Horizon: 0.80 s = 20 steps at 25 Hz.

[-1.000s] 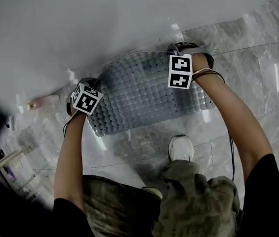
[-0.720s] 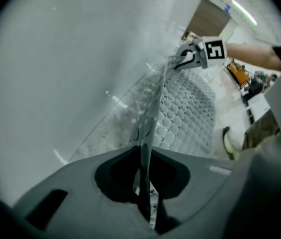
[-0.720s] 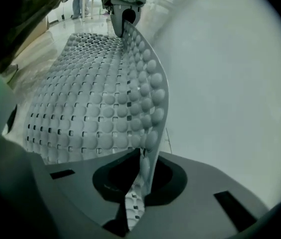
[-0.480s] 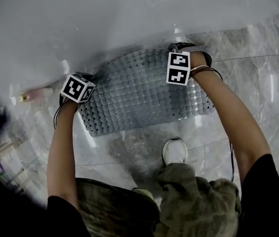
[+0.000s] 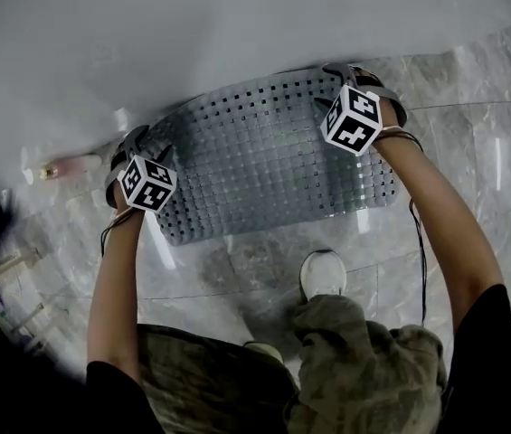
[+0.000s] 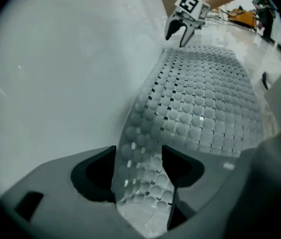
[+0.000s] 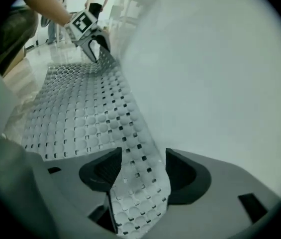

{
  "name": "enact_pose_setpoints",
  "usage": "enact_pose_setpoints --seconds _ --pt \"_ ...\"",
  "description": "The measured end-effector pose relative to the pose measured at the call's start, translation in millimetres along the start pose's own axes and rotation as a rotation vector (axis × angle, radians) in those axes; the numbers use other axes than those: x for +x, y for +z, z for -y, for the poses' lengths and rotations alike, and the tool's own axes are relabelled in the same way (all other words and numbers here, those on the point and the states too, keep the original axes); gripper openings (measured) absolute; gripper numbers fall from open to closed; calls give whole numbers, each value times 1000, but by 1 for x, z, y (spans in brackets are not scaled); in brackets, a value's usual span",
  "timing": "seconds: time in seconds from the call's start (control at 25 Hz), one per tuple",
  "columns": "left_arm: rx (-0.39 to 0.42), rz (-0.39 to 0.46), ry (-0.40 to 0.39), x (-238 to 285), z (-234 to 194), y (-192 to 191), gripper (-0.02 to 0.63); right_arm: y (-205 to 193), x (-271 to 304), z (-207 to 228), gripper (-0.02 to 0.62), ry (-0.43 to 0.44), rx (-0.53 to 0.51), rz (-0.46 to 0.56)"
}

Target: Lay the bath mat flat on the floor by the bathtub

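The small pinkish thing [image 5: 74,165] beside the bathtub [image 5: 237,25] is blurred.

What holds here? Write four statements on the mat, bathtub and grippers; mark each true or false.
1. The bath mat is spread over the marble floor beside the bathtub. True.
2. The mat is solid, without holes. False: small square holes run across it.
3. Both grippers clamp the mat. False: the left gripper and right gripper have just been opening; their fingers stand apart with the mat's edge between them.
4. A white shoe stands on the floor close to the mat. True.
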<state>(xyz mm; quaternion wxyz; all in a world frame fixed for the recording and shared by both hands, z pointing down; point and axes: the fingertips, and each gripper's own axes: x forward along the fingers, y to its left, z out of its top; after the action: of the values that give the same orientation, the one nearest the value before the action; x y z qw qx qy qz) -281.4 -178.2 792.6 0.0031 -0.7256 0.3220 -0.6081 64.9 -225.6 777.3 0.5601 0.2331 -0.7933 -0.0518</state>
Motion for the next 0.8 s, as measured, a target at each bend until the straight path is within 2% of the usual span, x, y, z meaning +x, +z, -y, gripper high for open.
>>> enact_pose_setpoints --seconds 0.08,0.12,0.28,0.36,0.48,0.56,0.68,0.8 --pt "-11 21 39 -8 -3 -6 295 -2 -18 6 242 -38 116 68" --pt "-58 32 47 -13 -5 -10 306 -5 -27 4 242 -38 190 104" --pt "-328 70 37 -39 3 -37 316 -26 -50 -44 242 43 515 219" --pt "-468 92 53 -53 4 -55 316 -33 -55 -84 242 94 604 245" --pt "-684 108 68 -55 7 -89 316 -41 -58 -137 242 138 644 251" --pt "-796 85 44 -48 22 -114 316 -38 -57 -160 242 155 661 264" --pt "-900 29 -47 -45 64 -142 316 -25 -60 -201 242 205 696 278" --pt "-966 18 -125 -42 97 -154 316 -8 -60 -230 242 248 674 287"
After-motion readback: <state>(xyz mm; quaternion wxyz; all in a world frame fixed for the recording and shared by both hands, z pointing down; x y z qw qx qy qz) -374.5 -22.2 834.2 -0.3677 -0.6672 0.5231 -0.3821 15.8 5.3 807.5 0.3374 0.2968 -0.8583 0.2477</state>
